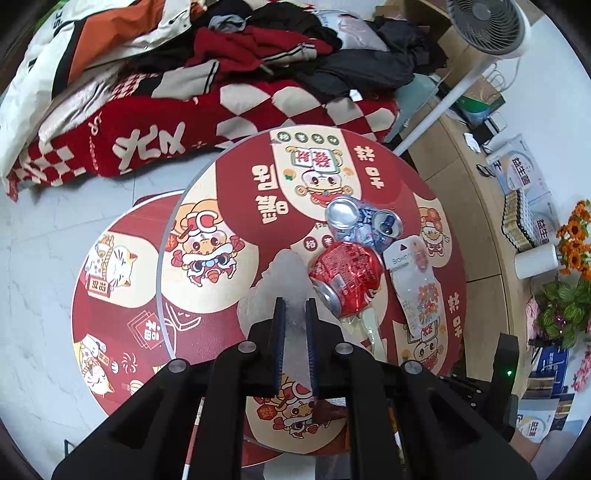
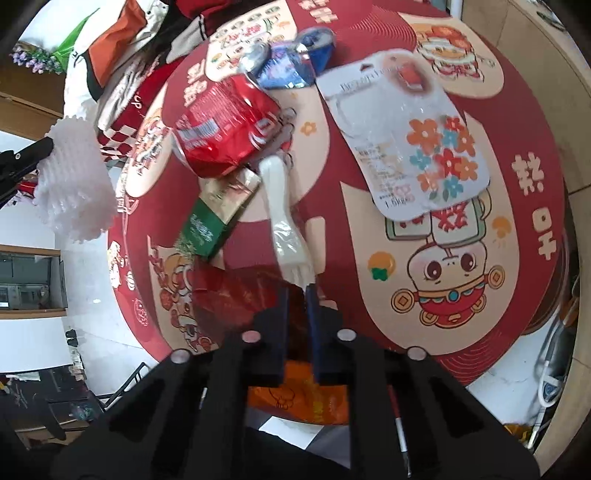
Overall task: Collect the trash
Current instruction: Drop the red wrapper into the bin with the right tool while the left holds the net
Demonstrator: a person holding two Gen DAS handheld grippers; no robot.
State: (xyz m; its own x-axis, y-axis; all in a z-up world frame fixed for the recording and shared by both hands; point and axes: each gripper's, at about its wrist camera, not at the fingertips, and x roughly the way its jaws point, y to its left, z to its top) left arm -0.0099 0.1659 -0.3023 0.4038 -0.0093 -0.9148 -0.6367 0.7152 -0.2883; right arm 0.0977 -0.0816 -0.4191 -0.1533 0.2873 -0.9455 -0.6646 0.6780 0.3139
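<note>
A: Why is the left tool [image 1: 295, 306] lifted off the bench [image 1: 236, 177]?

B: It's clamped on the white foam net [image 1: 284, 273], carrying it off. The right tool [image 2: 297, 291] pinches the red wrapper [image 2: 236, 291]; crushed red can [image 2: 225, 129] waits on the bench.

This is a lived-in room of a home. A heap of clothes and jackets [image 1: 236, 48] lies on a red checked blanket [image 1: 207, 122], spread over what looks like a sofa or bed. A round surface [image 1: 236, 206] with festive red cartoon print stands on a pale marble-look floor [image 1: 33, 258]. A white standing fan [image 1: 484, 26] rises beside a curved wooden counter [image 1: 476, 229] that carries boxes, a white vase with orange flowers [image 1: 574, 240] and potted green plants [image 1: 565, 310].
</note>
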